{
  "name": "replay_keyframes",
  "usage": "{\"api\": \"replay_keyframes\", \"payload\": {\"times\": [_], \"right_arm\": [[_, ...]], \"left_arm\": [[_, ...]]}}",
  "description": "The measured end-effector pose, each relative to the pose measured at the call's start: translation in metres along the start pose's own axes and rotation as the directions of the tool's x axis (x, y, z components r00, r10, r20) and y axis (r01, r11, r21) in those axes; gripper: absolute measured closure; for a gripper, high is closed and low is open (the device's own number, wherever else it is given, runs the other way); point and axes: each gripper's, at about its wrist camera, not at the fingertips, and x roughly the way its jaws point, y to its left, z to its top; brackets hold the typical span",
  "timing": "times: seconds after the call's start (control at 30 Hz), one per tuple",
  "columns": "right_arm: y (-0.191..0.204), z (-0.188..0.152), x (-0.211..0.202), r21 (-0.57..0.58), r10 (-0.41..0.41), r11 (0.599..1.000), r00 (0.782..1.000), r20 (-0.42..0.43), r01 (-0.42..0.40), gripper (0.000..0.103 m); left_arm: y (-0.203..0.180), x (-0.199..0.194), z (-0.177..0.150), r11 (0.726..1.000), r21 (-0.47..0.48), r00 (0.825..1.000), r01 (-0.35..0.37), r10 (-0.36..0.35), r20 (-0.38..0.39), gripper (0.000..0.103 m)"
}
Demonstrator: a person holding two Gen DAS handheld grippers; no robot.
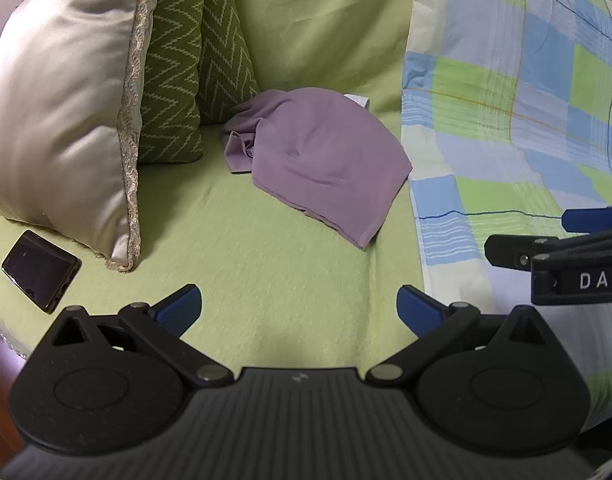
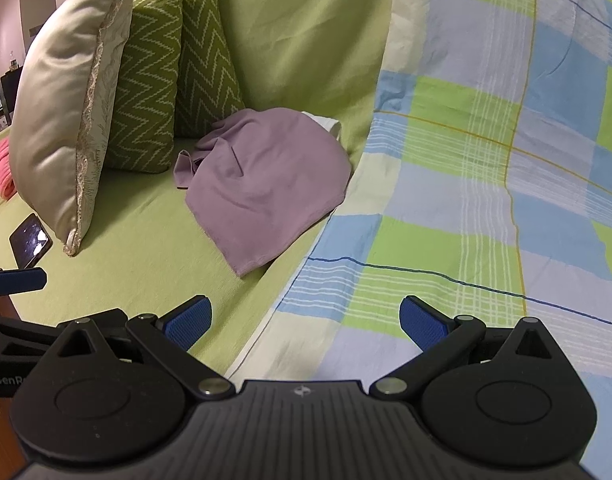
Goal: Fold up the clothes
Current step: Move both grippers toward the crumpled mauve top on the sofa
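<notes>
A crumpled purple garment point(image 1: 317, 156) lies on the green sofa seat point(image 1: 266, 272), with a bit of white cloth point(image 1: 357, 100) under its far edge. It also shows in the right wrist view point(image 2: 266, 184). My left gripper point(image 1: 299, 308) is open and empty, hovering over the seat well in front of the garment. My right gripper point(image 2: 306, 320) is open and empty, over the edge of the checked sheet point(image 2: 465, 200). Part of the right gripper shows at the right of the left wrist view point(image 1: 565, 256).
A beige satin pillow point(image 1: 66, 112) and two green zigzag cushions point(image 1: 178, 80) lean at the left. A black phone point(image 1: 40, 270) lies on the seat near its front-left edge. A pink cloth point(image 2: 0, 172) sits far left. The checked sheet point(image 1: 505, 120) covers the right side.
</notes>
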Motion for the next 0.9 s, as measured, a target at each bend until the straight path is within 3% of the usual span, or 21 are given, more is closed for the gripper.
{"api": "replay_keyframes", "payload": {"times": [0.4,0.67,0.83,0.9], "right_arm": [[-0.002,0.008,0.0,-0.009,0.008,1.0,1.0,0.008,-0.008,0.0],[-0.006,0.014,0.011,-0.043,0.015,0.999,1.0,0.009,-0.014,0.0],[0.0,0.015,0.023,-0.169,0.057,0.984,0.998,0.013,-0.055,0.0],[0.008,0.016,0.032,-0.261,0.067,0.963,0.998,0.012,-0.061,0.003]], "left_arm": [[0.005,0.004,0.006,0.999,0.039,0.999,-0.023,0.022,0.023,0.001],[0.008,0.021,0.012,0.988,0.155,0.998,-0.025,0.015,0.066,0.001],[0.017,0.037,0.019,0.972,0.231,0.995,-0.048,0.025,0.102,0.002],[0.023,0.048,0.022,0.965,0.261,0.995,-0.041,0.015,0.1,0.008]]}}
